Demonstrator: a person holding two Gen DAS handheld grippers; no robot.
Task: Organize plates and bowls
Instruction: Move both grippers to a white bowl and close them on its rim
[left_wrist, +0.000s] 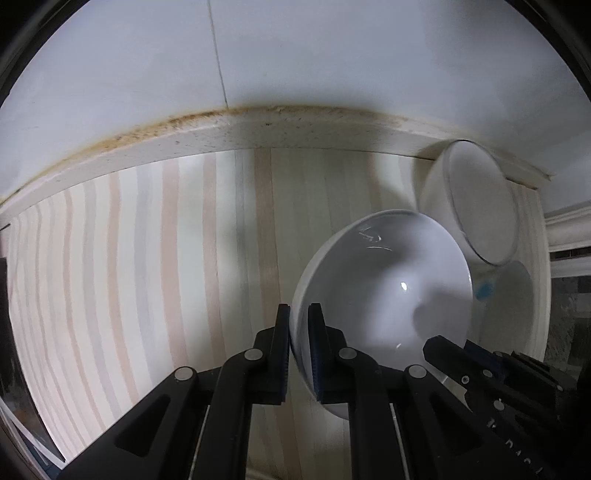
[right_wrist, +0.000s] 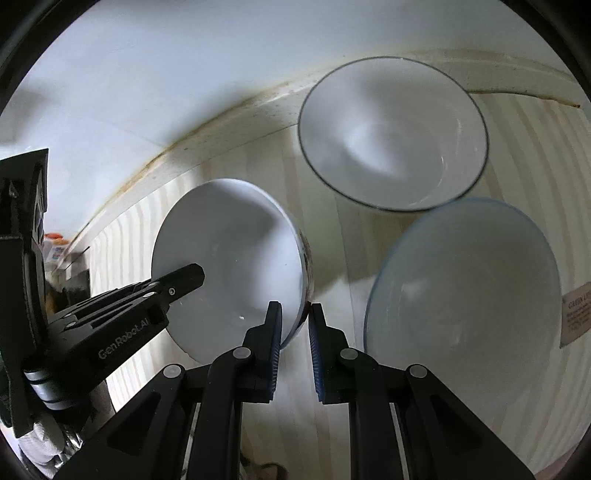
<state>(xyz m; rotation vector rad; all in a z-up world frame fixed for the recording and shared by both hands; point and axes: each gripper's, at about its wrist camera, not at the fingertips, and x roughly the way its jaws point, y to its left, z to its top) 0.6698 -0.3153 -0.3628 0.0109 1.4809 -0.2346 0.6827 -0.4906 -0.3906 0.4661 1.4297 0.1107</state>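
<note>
Pale striped cloth (left_wrist: 155, 266) covers the counter, which runs back to a stained cream ledge (left_wrist: 229, 127) under a white wall (left_wrist: 332, 55). Two other bowls crowd the right side: a white bowl with a thin dark rim (right_wrist: 391, 136) near the ledge, and a blue-rimmed bowl (right_wrist: 461, 288) just beside the small one, the two overlapping in the right wrist view.

The small white bowl (left_wrist: 384, 291) is glossy inside, with a bright glint near its bottom, and sits on the cloth between the two grippers. The left gripper (left_wrist: 299, 350) has its jaws narrowed onto the bowl's left wall, one pad inside and one outside. The right gripper (right_wrist: 295, 347) straddles the opposite rim, its left pad against the inside; whether the outer pad touches cannot be told.

Only the right wrist view shows dark patterning on the small bowl's outer wall and a paper label (right_wrist: 576, 314) at the far right. Only the left wrist view shows a seam in the wall.
</note>
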